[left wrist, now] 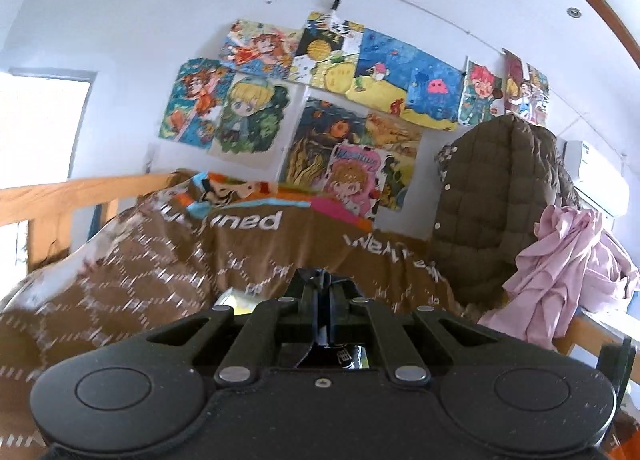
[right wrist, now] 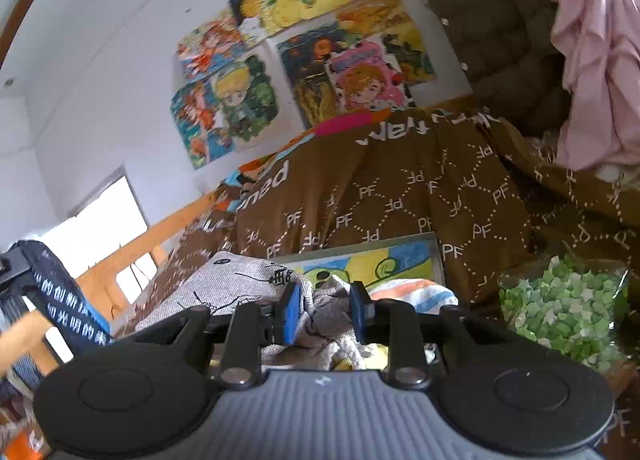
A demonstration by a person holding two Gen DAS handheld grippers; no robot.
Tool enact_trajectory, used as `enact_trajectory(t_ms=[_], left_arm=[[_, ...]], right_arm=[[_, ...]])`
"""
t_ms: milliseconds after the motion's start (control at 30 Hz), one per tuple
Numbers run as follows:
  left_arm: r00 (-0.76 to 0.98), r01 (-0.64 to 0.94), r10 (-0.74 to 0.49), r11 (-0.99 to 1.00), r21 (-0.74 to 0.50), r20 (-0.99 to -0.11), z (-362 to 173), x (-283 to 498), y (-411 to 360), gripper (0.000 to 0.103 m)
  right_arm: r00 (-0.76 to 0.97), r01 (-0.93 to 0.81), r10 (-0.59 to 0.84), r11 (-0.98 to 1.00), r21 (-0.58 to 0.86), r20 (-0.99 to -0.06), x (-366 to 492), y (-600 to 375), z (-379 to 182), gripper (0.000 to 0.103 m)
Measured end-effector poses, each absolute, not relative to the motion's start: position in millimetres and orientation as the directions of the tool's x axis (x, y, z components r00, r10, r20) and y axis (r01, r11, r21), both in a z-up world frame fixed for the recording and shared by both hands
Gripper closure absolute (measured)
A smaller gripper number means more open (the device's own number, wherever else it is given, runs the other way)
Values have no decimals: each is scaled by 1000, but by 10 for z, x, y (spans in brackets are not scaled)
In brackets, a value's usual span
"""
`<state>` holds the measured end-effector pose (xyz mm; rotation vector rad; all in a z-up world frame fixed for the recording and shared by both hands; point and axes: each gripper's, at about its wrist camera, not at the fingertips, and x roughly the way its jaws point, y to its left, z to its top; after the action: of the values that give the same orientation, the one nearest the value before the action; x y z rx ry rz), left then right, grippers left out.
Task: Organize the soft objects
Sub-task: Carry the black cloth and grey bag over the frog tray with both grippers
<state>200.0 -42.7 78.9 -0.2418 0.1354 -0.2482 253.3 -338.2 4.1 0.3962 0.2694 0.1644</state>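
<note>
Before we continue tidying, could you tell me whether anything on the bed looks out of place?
Yes: a framed picture lies flat on the brown quilt, partly buried under grey fabric, odd among soft things.

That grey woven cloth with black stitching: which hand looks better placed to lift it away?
Right, probably. The right tool already has the grey woven cloth bunched between its blue pads. The left tool is shut, facing the brown patterned blanket.

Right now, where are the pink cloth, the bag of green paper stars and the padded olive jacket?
pink cloth [left wrist: 568, 260], left wrist view, its crumpled middle
bag of green paper stars [right wrist: 564, 308], right wrist view, its centre
padded olive jacket [left wrist: 488, 195], left wrist view, its quilted front
</note>
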Motion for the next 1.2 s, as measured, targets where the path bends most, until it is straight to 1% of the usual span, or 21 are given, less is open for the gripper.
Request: enact_trajectory(t_ms=[200,400,500,600,767,933,1100,1200], left_arm=[[957,241,-274,934,-264,-94,912,2655,-626,99],[957,234,-270,935,-268,-107,825,3270,-871,99],[955,229,-272,931,-285,-122,716,3534,-976,99],[950,218,-273,929,-299,-154,564,3770,-1077,99],[939,195,-268,930,-311,-214,274,4011,-1136,99],[924,156,-252,935,-318,-288,-9,4139,-1111,99],[890,129,-248,942,-311,-382,-191,4238,-1098,98],[866,123,-245,949,-289,-437,-273,4254,-1114,98]], right_arm=[[965,-94,202,863,497,-169,2880,-3593,57,74],[977,-109,193,814,571,-88,3246,-3754,107,73],[981,-104,182,793,600,-71,3420,-3816,76,73],[981,-95,178,784,614,-76,3590,-3861,13,73],[977,-55,170,790,610,-131,3766,-3806,-126,73],[957,7,162,816,579,-239,3906,-3738,-264,73],[928,61,141,856,514,-346,3957,-3643,-349,73],[911,85,127,873,481,-392,3961,-3589,-391,73]])
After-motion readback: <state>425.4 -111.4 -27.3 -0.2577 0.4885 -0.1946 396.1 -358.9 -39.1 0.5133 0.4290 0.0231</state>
